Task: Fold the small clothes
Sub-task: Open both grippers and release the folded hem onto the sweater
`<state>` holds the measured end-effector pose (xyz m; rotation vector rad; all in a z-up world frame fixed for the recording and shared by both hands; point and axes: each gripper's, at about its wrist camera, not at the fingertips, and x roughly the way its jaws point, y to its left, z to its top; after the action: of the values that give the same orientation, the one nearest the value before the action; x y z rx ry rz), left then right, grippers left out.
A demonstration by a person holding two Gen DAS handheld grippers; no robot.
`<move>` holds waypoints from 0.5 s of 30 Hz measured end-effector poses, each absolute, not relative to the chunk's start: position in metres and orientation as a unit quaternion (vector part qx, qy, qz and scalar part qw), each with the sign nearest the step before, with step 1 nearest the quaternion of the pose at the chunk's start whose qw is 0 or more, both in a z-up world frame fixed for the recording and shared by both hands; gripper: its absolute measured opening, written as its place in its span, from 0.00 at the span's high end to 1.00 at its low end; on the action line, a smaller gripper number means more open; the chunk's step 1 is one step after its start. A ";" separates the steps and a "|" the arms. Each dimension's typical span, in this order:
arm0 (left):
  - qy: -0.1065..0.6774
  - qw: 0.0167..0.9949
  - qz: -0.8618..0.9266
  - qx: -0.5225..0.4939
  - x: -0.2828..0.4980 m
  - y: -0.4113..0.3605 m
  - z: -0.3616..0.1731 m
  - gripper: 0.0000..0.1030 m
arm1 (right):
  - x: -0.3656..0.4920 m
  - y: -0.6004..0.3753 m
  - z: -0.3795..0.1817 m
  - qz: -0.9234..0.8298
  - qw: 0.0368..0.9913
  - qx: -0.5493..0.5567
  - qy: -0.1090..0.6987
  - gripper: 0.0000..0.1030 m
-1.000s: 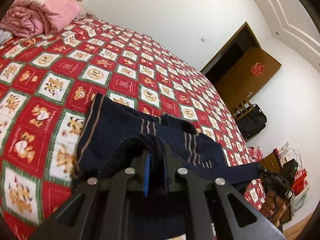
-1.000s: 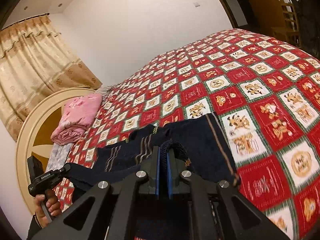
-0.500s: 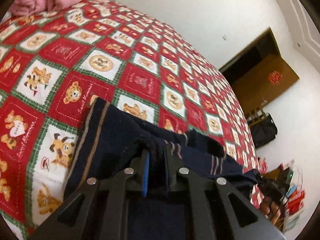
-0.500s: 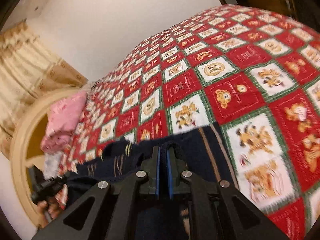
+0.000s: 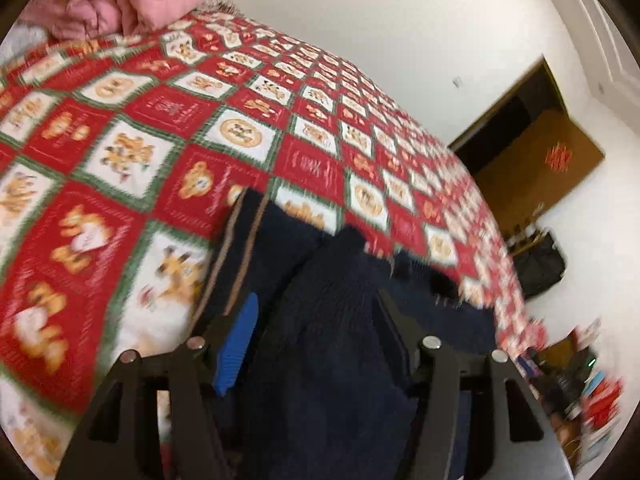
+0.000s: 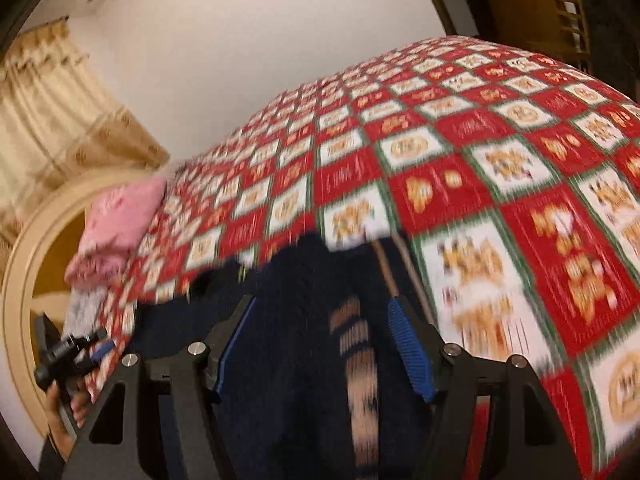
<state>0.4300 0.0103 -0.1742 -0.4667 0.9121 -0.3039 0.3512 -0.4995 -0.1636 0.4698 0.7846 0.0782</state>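
1. Navy knitted garment [image 5: 328,320] with tan stripes lies on the bed's red, white and green teddy-bear quilt [image 5: 132,152], bunched at the near edge; in our left wrist view it fills the 6 o'clock part of the frame.
2. Our left gripper [image 5: 316,320] has its fingers [image 5: 236,344] spreading apart; the dark cloth sits between them, and the blue pad at 7 o'clock looks clear of it.
3. At 11 o'clock in that view a pink folded blanket [image 5: 112,0] rests at the head of the bed.
4. In our right wrist view the same garment [image 6: 304,320] lies at 6 o'clock, its tan-striped band running toward us.
5. Our right gripper [image 6: 320,320] is also letting go, fingers [image 6: 408,352] widening, cloth between the blue pads but not pinched.
6. At 8 o'clock there, our left hand [image 6: 60,392] holds the other gripper's handle beside the cream headboard [image 6: 28,264]; both views are motion-blurred.
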 end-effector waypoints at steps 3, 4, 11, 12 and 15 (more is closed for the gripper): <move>0.427 0.880 -0.140 -0.154 0.393 0.008 -0.178 0.39 | 0.312 -0.493 -0.173 0.045 0.889 0.215 0.402 0.34; 0.428 0.885 -0.128 -0.131 0.380 0.009 -0.181 0.39 | 0.302 -0.492 -0.176 0.042 0.889 0.208 0.406 0.34; 0.455 0.882 -0.088 -0.087 0.354 0.021 -0.214 0.38 | 0.257 -0.472 -0.198 0.017 0.881 0.122 0.456 0.52; 0.456 0.882 -0.084 -0.088 0.354 0.022 -0.219 0.38 | 0.256 -0.471 -0.203 0.004 0.878 0.112 0.465 0.55; 0.456 0.884 -0.074 -0.075 0.351 0.020 -0.226 0.36 | 0.254 -0.474 -0.211 -0.015 0.876 0.108 0.470 0.55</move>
<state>0.3506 0.0199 -0.2256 -0.1564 0.9485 -0.1530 0.2538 -0.4737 -0.2112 0.2254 0.9817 -0.0313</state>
